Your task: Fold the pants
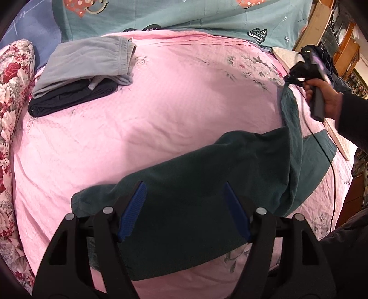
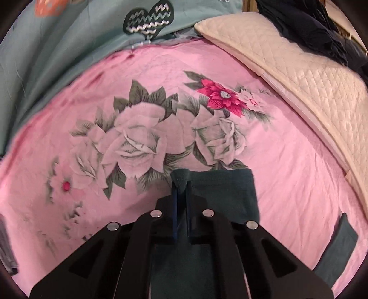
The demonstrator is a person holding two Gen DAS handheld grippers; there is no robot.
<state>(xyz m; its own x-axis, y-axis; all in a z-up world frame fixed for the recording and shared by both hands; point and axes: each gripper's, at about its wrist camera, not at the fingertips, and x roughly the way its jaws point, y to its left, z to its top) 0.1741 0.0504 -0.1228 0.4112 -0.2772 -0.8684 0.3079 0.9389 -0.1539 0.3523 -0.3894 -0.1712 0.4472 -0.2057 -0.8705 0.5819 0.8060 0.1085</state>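
Dark green pants (image 1: 207, 174) lie spread on the pink floral bedsheet (image 1: 172, 99). My left gripper (image 1: 185, 191) is open just above the pants' near part, its blue pads apart and holding nothing. My right gripper (image 2: 181, 184) is shut on a hem of the dark green pants (image 2: 220, 191) and lifts that end off the sheet. In the left wrist view the right gripper (image 1: 289, 78) is at the far right, with the cloth hanging down from it.
A folded grey garment (image 1: 87, 62) on folded black clothes (image 1: 69, 99) lies at the back left. A floral quilt (image 1: 11, 92) lines the left edge. A teal cover (image 1: 184, 16) lies behind. A cream quilted pad (image 2: 299, 76) and dark clothes (image 2: 310, 27) are at the right.
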